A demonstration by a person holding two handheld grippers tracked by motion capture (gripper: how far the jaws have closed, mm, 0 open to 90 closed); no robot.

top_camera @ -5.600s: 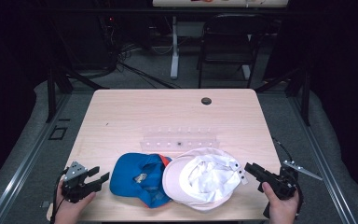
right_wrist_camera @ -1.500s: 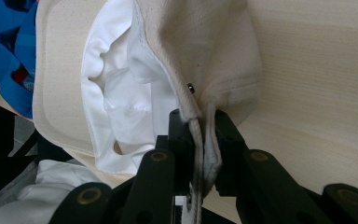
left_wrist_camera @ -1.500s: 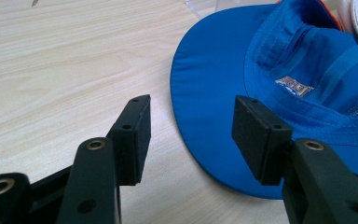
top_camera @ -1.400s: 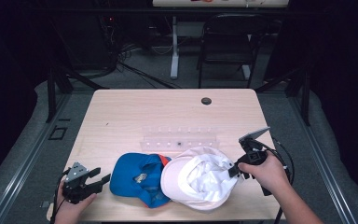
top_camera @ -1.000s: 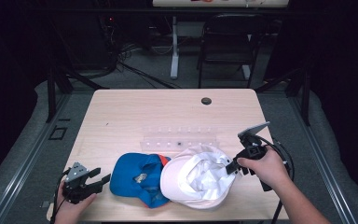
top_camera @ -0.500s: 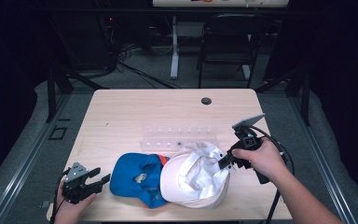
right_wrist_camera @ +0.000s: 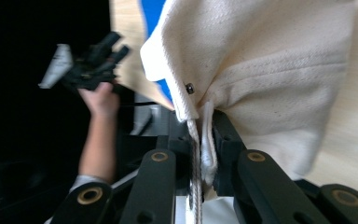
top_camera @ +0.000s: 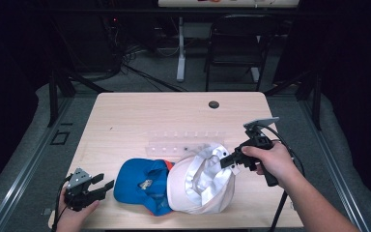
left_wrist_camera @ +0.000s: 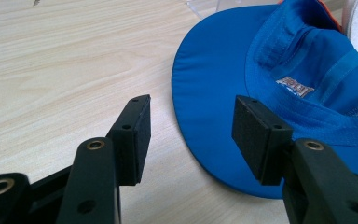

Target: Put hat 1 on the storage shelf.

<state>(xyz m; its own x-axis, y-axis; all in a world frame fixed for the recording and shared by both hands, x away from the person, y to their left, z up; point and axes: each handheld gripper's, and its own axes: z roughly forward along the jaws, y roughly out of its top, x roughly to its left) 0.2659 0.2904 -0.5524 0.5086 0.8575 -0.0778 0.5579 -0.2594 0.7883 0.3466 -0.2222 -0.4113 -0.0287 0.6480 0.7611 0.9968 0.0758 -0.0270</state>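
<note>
R tool [top_camera: 228,161] is clamped on the back edge of the white cap [top_camera: 200,186]. In the right gripper view the pads pinch the cream fabric [right_wrist_camera: 279,70] + strap end right by the small snap [right_wrist_camera: 189,87], so grip is on the rear band, not the brim. My guess why: band is thin + folded, easy for flat pads to bite, and pulling from there peels the cap off its neighbour w/o dragging it.

White cap sits at the front-centre of the counter [top_camera: 140,116], crown side tipped up toward the R tool, rear edge raised off the wood, rest resting down. It overlaps the blue cap [top_camera: 142,183], which lies just to its left, inside facing up, label showing [left_wrist_camera: 294,86]. Clear plastic strip [top_camera: 178,145] lies behind both caps.

L tool [top_camera: 101,187] rests low at the front-left corner, jaws apart w/ nothing between them, pointing at the blue cap's brim [left_wrist_camera: 205,84]. Brim is just ahead of the pads, near but not touching. Looks parked there to be ready for the blue cap, or to pin it if the white one tugs it along.

Relative to R tool: cap hangs below + left of it, held only at that edge.
</note>
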